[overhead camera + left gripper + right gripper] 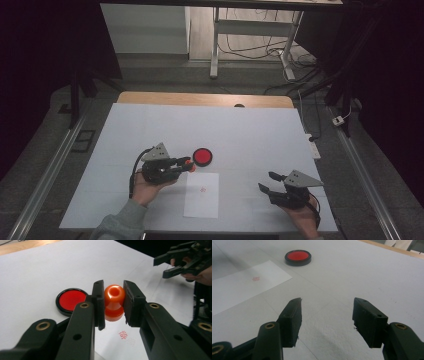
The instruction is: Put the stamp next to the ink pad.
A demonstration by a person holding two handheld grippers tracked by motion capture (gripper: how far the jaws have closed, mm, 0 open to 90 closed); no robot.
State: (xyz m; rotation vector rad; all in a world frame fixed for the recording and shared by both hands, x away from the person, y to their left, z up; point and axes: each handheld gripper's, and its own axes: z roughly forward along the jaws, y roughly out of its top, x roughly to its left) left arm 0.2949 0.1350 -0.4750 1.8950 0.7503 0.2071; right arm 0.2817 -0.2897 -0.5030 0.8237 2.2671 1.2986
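1. The left gripper (113, 302) is clamped on an orange stamp (114, 302); in the left gripper view both pads press its rounded knob from either side, the knob's dimpled top facing the camera and the wider base hanging below the jaws.
2. In the high view the left gripper (186, 164) holds the stamp (188, 164) just above the table, between the red ink pad (202, 156) and the top edge of the white sheet of paper (202, 197); the pad sits just beyond the sheet's upper corner, apart from it.
3. The sheet already bears a small red stamped mark (203, 190) near its middle; in the left gripper view the mark (124, 335) lies below and in front of the stamp's base.
4. The right gripper (266, 181) rests at the near right of the white table cover (260, 130), well apart from the sheet; its jaws stand fairly wide with nothing between them, as the right gripper view (327, 315) shows over bare cover.
5. Judging from this, the step in hand is carrying the stamp between pad and paper; which way it is headed I cannot tell.
6. The next move calls for keeping the stamp's base level and lowering it straight; a tilted press would ink or print unevenly; the idle gripper could steady the loose sheet.
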